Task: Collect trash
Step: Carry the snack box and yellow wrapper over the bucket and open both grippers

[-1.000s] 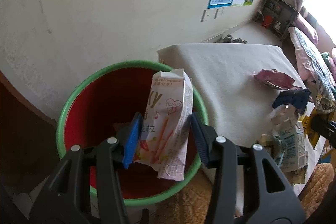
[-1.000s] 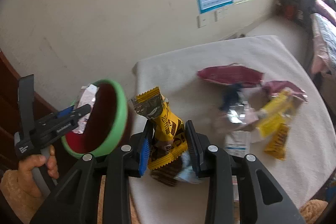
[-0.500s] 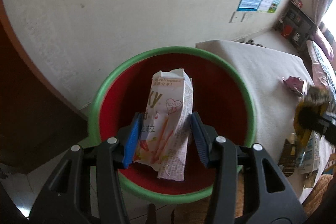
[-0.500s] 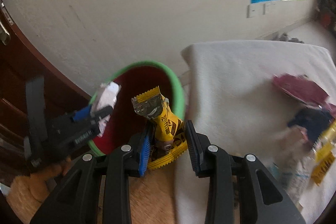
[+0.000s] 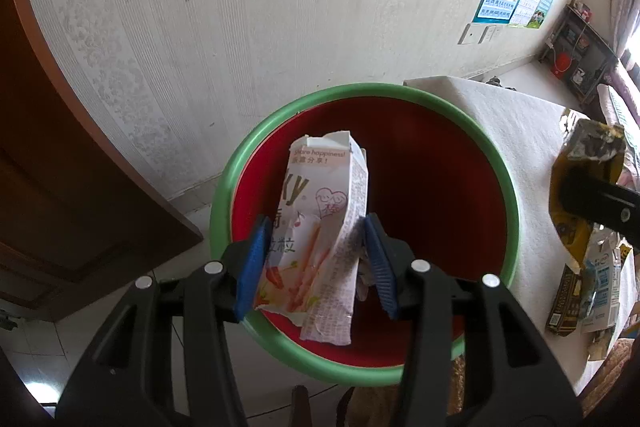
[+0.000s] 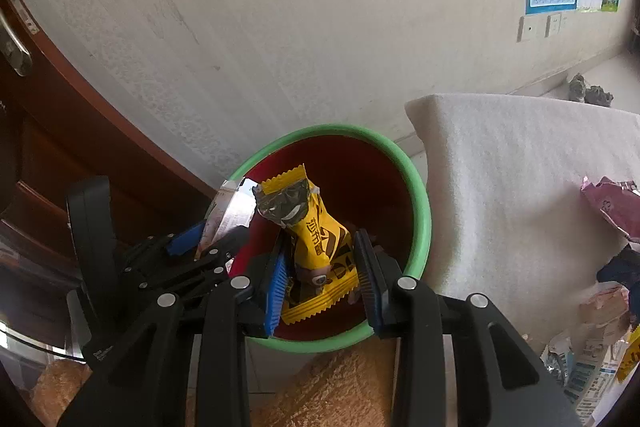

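A red bin with a green rim (image 5: pixel 280 119) (image 6: pixel 420 195) stands on the floor beside the table. My left gripper (image 5: pixel 316 263) is shut on a torn white snack box (image 5: pixel 324 211) and holds it over the bin's mouth. My right gripper (image 6: pixel 322 275) is shut on a yellow snack wrapper (image 6: pixel 316 239), also over the bin. The wrapper shows at the right edge of the left wrist view (image 5: pixel 580 187). The left gripper and its box (image 6: pixel 228 211) show at the bin's left side in the right wrist view.
A table with a white cloth (image 6: pixel 520 167) stands right of the bin, carrying several more wrappers and cartons (image 5: pixel 588 287) (image 6: pixel 612 203). A wallpapered wall is behind, a brown wooden door (image 5: pixel 48 167) at the left. Tan fuzzy fabric (image 6: pixel 332 387) lies below the bin.
Both grippers have swung left from the table to over the bin, each still holding its item. The right gripper's wrapper has moved from over the table to above the bin.
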Demonstrator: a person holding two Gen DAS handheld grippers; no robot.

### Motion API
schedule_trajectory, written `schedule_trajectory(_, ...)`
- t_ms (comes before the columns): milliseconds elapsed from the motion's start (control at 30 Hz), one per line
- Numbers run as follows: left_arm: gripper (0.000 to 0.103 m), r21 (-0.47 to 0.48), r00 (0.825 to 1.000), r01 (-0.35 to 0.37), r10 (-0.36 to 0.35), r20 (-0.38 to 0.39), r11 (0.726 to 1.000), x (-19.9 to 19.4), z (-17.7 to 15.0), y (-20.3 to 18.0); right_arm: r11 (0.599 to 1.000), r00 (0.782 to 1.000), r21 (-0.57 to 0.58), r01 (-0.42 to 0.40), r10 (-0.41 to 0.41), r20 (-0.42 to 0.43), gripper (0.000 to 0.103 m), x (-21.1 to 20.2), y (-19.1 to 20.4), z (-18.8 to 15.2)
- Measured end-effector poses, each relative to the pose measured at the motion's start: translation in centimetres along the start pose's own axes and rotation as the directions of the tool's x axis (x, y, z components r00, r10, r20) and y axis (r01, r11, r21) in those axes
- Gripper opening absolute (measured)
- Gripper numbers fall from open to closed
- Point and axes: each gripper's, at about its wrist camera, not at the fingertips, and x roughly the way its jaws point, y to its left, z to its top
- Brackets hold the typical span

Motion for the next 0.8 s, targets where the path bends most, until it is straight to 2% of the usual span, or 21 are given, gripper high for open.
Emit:
schedule_trajectory(467, 0.046, 0.007, 1.000, -0.001, 0.001, -0.006, 1.000, 0.1, -0.1, -0.1, 1.000, 1.000, -0.010, 0.016, -0.016, 0.018, 0.033, -0.8, 0.4, 0.0)
schedule_trajectory(500, 0.048, 0.007, 1.000, -0.003, 0.003, -0.006, 1.000, 0.1, -0.1, -0.1, 1.000, 1.000, -0.008, 0.015, -0.015, 0.020, 0.034, -0.8, 0.4, 0.0)
schedule_trajectory(600, 0.054, 0.000, 1.000, -0.007, 0.007, -0.011, 1.000, 0.3, -0.1, -0.1, 1.000, 1.000, 0.008, -0.004, 0.004, 0.020, 0.055, -0.7, 0.3, 0.0)
schedule_trajectory(667, 0.062, -0.006, 1.000, -0.010, 0.010, -0.009, 1.000, 0.4, -0.1, 0.0, 1.000, 1.000, 0.011, -0.002, 0.002, 0.028, 0.056, -0.9, 0.2, 0.0)
schedule_trajectory(800, 0.062, -0.015, 1.000, -0.020, 0.020, 0.005, 1.000, 0.1, 0.0, 0.3, 1.000, 0.999, 0.022, 0.015, -0.015, 0.043, 0.057, -1.5, -0.3, 0.0)
